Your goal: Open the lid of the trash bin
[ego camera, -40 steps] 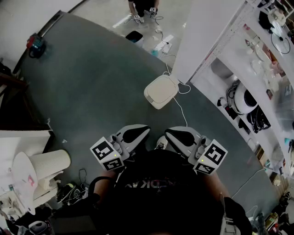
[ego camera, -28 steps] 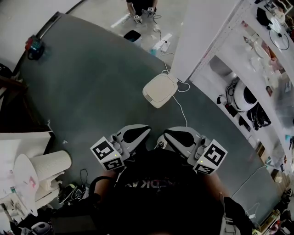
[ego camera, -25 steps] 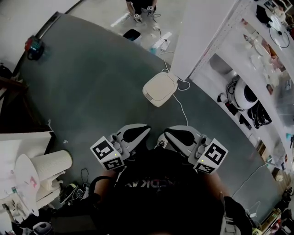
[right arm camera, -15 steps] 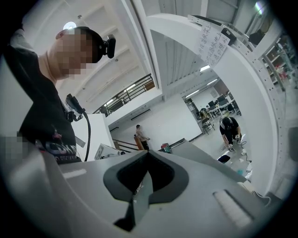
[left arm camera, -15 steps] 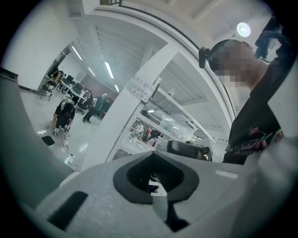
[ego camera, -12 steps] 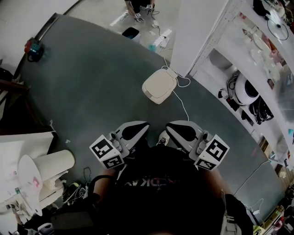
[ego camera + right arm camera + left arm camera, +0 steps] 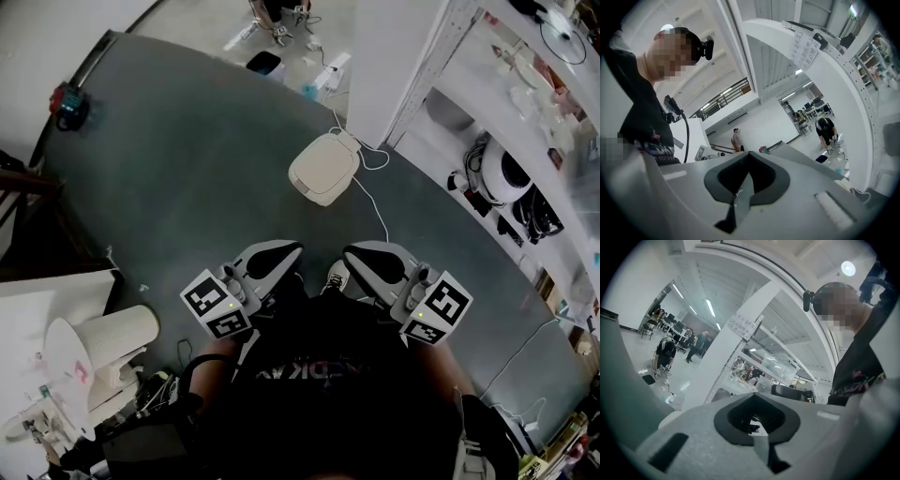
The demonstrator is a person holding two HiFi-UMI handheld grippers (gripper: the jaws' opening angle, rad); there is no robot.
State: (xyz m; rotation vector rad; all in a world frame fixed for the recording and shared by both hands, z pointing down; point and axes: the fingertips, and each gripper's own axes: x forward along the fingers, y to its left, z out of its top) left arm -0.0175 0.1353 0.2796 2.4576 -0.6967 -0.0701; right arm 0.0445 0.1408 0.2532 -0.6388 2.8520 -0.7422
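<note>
The trash bin (image 7: pixel 323 167) stands on the grey carpet ahead, beside a white pillar, its cream lid down. Both grippers are held close to the person's chest, well short of the bin. The left gripper (image 7: pixel 274 260) has its jaws pressed together with nothing between them, and the right gripper (image 7: pixel 370 262) is the same. In the left gripper view the left gripper (image 7: pixel 757 417) points up toward the shelving and ceiling. The right gripper (image 7: pixel 747 177) likewise points up at the hall, so the bin is out of both gripper views.
A white cable (image 7: pixel 376 213) runs across the carpet from the bin. The white pillar (image 7: pixel 389 56) and open shelves (image 7: pixel 511 178) line the right side. A white ribbed cylinder (image 7: pixel 112 333) and clutter lie at the lower left. A crouching person (image 7: pixel 281 9) is far ahead.
The head view has shifted a little, so the bin sits slightly higher and further left in it. Both grippers keep the same shut pose by the chest.
</note>
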